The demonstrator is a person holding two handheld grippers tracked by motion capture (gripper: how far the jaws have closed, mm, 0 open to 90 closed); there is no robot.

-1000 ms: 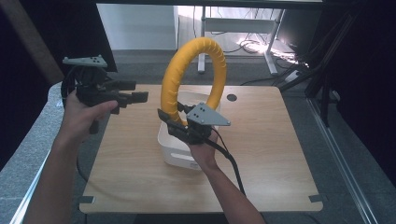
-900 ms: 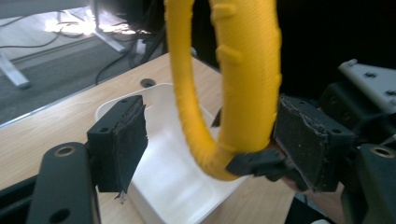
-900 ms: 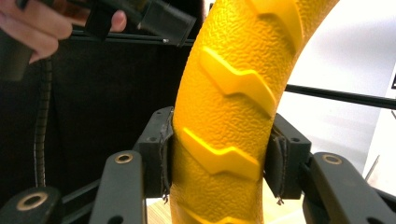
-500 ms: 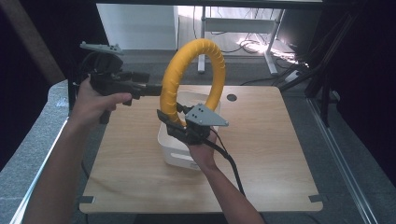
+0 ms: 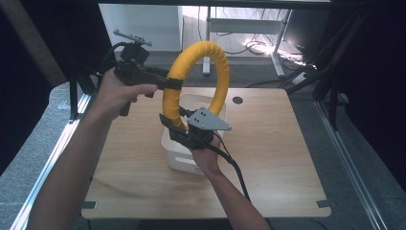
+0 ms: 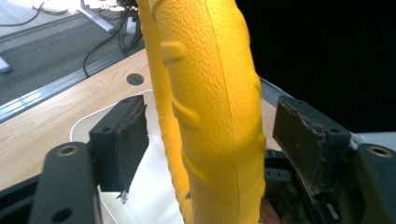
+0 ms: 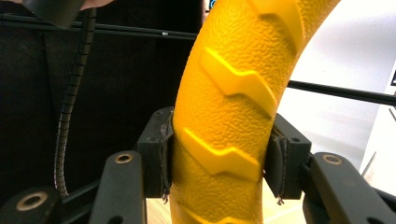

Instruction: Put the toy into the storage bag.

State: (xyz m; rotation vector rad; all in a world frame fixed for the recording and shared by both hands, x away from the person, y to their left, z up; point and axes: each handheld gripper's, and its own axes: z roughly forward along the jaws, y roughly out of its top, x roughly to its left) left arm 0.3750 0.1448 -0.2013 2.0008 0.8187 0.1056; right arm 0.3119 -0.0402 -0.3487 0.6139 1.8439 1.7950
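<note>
Upright yellow ring (image 5: 218,62) (ridged) over tub (image 5: 178,153)

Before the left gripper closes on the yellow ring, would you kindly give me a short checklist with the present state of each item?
1. Right gripper clamped on the yellow ring: ok, both pads press its sides in the right gripper view.
2. Left gripper open: ok, a gap shows at each side of the ring.
3. Ring between the left jaws: ok, though it sits nearer the left pad in the left gripper view, so it is not centred.
4. Ring upright over the white bin: ok.
5. Ring's lower end clear of the bin: cannot tell, the right gripper hides it.
6. Cable clear of the ring: ok, it trails toward the person.
</note>
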